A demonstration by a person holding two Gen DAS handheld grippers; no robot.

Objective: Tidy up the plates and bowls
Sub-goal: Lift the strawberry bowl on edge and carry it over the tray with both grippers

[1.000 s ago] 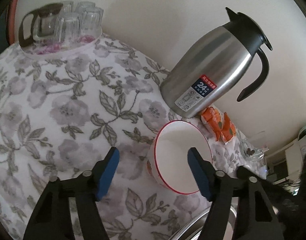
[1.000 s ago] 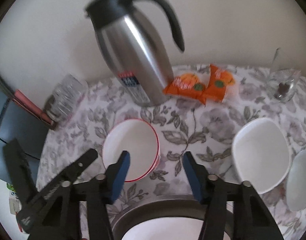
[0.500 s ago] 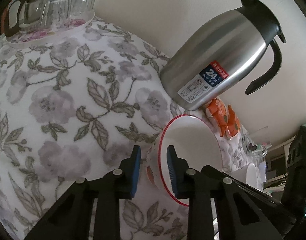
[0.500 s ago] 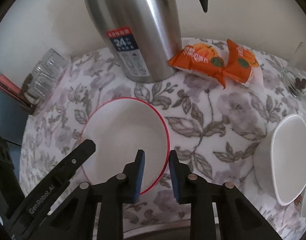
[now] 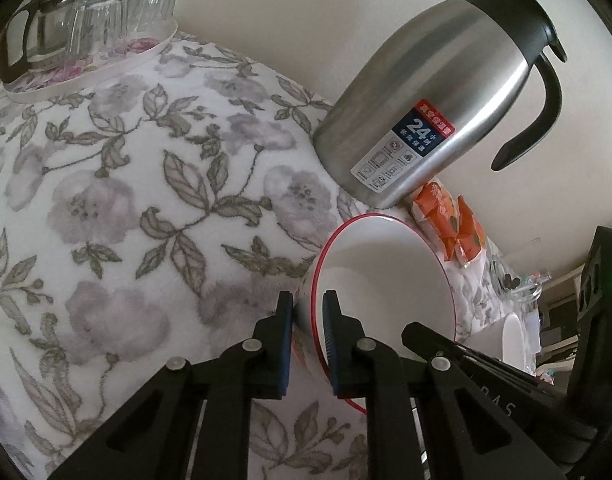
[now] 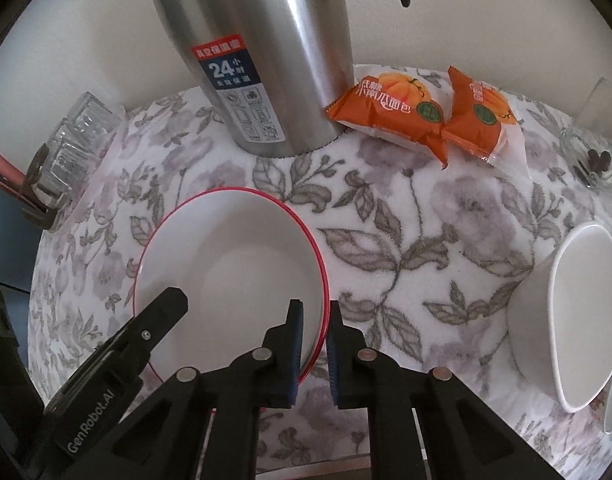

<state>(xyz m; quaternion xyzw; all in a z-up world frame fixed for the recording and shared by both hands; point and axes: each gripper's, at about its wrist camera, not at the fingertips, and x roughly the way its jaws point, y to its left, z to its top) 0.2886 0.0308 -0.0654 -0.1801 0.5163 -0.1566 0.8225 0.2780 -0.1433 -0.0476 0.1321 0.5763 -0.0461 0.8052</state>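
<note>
Left gripper (image 5: 307, 312): tipped down, closing, pinching bowl (image 5: 385, 280) rim.
Right gripper (image 6: 315, 326): steeply down, pinching bowl's near rim.

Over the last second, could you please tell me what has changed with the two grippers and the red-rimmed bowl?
Both grippers came down and closed onto the red-rimmed bowl. The left gripper, whose jaws are closing, now clamps its rim at one side; the right gripper clamps the rim at another, each with one finger inside and one outside. A second ago both stood wide open above it. The steel thermos, the snack packets and the plain white bowl stayed put.
</note>
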